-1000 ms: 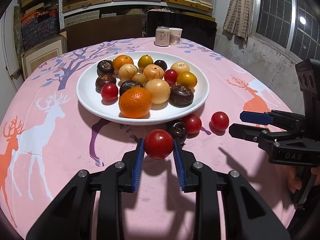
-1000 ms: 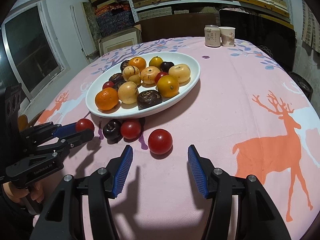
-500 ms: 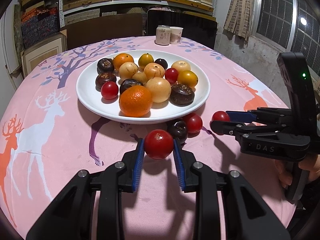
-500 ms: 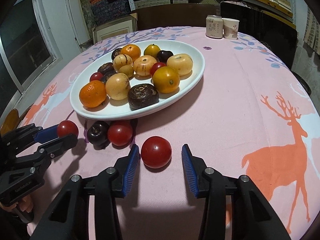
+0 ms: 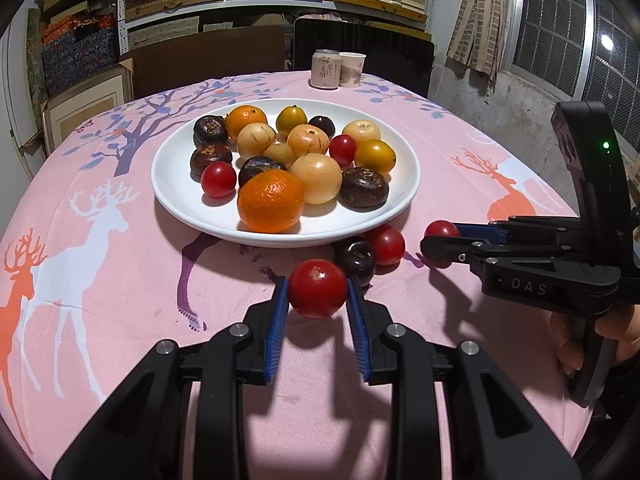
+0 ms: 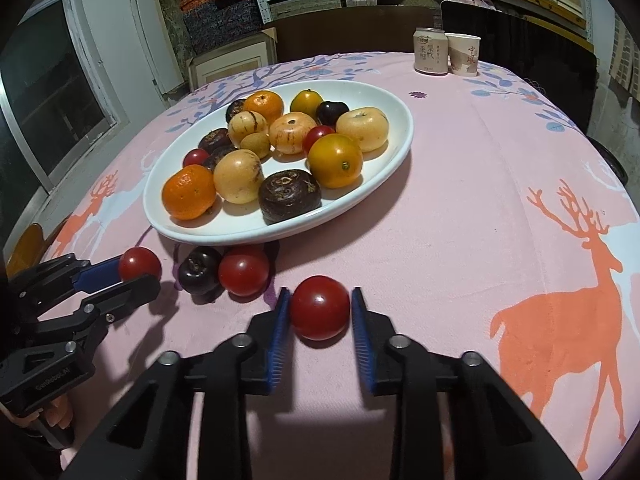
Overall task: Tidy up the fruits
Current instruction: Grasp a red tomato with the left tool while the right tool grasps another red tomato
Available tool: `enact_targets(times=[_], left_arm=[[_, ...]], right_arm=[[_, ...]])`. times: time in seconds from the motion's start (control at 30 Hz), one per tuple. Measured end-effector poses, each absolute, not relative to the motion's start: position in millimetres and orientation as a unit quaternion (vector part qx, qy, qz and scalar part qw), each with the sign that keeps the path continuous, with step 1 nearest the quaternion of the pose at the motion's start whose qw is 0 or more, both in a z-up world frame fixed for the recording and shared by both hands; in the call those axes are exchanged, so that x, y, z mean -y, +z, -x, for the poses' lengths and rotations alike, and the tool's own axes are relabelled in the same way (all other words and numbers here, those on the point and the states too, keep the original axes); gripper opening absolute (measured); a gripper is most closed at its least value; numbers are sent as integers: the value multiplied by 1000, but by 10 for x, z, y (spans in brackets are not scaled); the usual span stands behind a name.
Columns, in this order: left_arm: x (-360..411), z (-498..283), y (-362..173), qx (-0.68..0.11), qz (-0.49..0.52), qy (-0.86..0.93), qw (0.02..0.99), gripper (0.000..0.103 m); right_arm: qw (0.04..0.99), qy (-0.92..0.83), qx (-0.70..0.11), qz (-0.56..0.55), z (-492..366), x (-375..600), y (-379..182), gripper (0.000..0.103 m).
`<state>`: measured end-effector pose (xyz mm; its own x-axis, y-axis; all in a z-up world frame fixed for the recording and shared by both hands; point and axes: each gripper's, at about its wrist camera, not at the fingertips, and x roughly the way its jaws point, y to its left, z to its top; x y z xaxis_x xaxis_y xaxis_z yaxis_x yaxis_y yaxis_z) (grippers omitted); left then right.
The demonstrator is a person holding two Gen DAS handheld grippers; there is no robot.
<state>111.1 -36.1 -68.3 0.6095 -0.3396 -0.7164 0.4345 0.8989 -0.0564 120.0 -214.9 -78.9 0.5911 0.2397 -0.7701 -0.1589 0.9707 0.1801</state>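
Each claw pinches a red tomato: the left claw (image 5: 317, 294) holds one tomato (image 5: 317, 288), the right claw (image 6: 319, 310) has just closed on another tomato (image 6: 319, 307) by the plate (image 6: 384, 168)

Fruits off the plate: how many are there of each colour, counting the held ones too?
Red tomatoes: 3 (two held, one loose)
Dark fruit: 1
Total: 4

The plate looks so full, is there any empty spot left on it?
Yes. The white plate has bare room along its left rim and its front rim beside the big orange. The middle and back are crowded with fruit.
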Motion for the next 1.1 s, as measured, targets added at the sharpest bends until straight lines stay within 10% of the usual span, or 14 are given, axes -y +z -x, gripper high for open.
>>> enact_targets(times=[1.1], left_arm=[[270,-927,-597,-372,-49,-191,907,28]], right_arm=[[901,135,-407,-66,-671,2223,-572,29]])
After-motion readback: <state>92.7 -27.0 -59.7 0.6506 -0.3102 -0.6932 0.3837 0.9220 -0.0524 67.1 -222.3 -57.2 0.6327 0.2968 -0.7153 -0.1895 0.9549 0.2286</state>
